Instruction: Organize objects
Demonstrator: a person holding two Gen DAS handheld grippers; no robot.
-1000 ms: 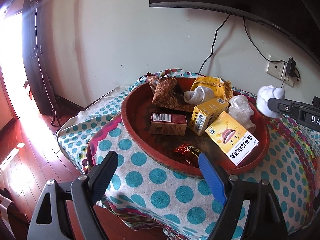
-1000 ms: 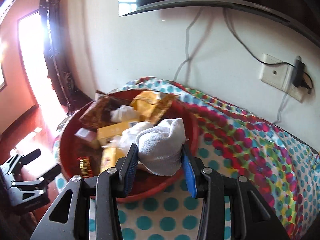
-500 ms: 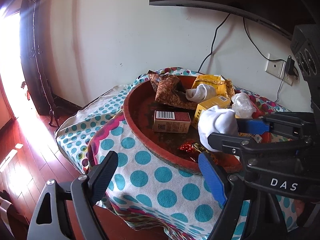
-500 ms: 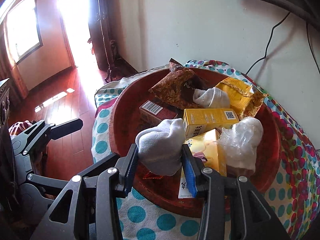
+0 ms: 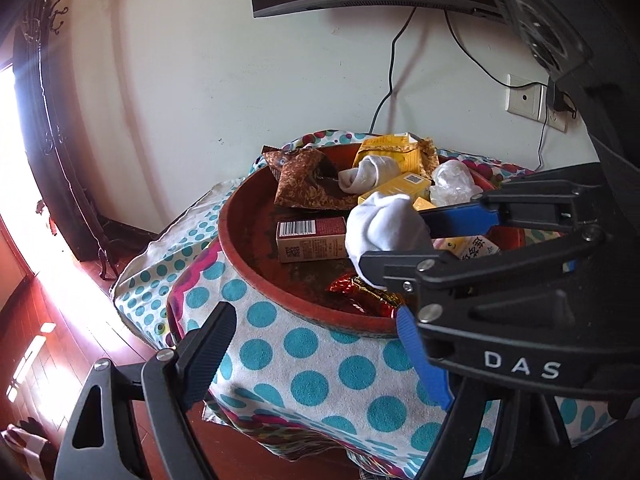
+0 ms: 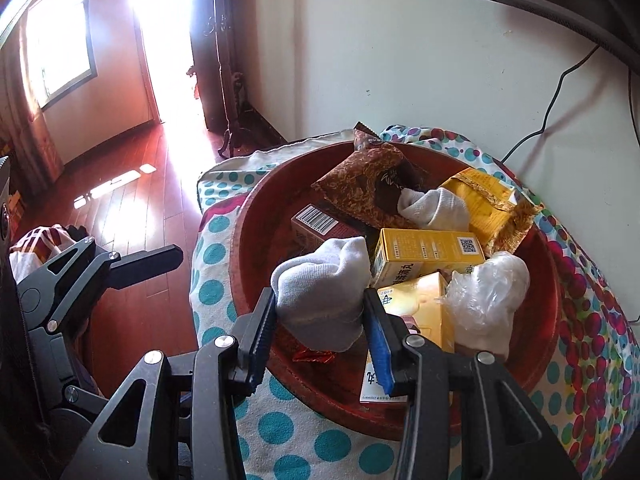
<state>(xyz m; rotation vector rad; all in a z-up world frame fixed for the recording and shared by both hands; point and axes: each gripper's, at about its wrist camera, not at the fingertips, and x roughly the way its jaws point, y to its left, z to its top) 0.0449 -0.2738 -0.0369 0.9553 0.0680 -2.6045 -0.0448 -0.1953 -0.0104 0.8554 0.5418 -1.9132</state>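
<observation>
In the left wrist view, the left gripper (image 5: 316,344) hangs before the near edge of the dotted tablecloth (image 5: 320,364), its fingers spread wide with nothing between them. The right gripper (image 5: 394,236) reaches in from the right and pinches a rolled white sock (image 5: 380,226) over the near right part of the red round tray (image 5: 248,252). In the tray lie a dark red box (image 5: 312,238), a red candy wrapper (image 5: 360,290) at the near rim, and a brown snack bag (image 5: 304,180) at the far rim. In the right wrist view, the right gripper (image 6: 320,326) presses both pads on the rolled white sock (image 6: 324,284), above the near left rim of the red round tray (image 6: 248,240). A second white sock (image 6: 434,208), a yellow box (image 6: 428,250) and a clear plastic bag (image 6: 486,296) lie further inside.
</observation>
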